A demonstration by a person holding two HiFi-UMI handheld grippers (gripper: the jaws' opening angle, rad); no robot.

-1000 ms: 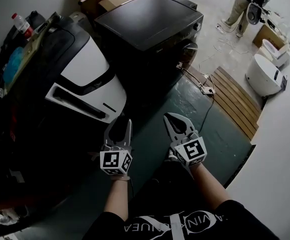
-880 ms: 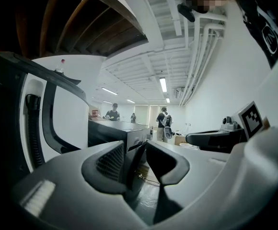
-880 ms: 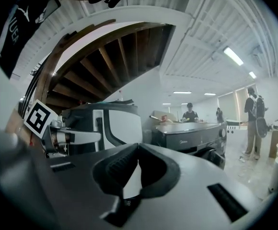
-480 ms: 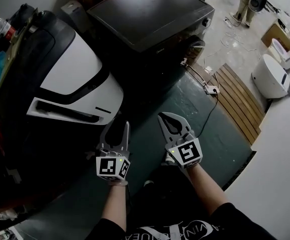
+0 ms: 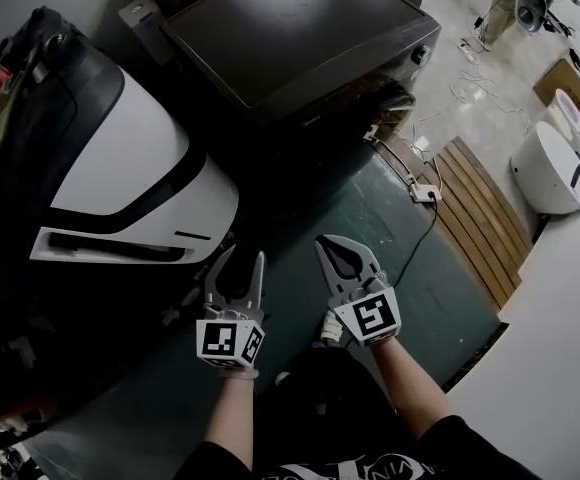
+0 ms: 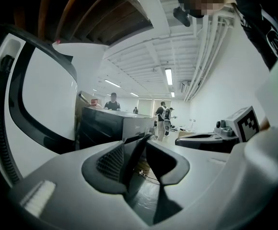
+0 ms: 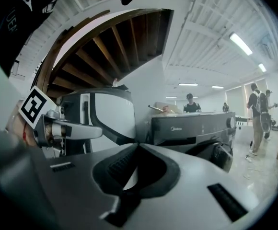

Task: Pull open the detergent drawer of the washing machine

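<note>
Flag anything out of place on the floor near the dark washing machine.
A white power strip lies loose on the floor beside the wooden slatted platform, its black cable trailing across the dark green floor mat. It looks like a trip hazard.

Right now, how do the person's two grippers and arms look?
The left gripper and right gripper are light grey, curved two-jaw claws with dark ribbed pads. Each carries a white cube with black square markers. The person wears a black short-sleeved shirt with white print; no cables show.
</note>
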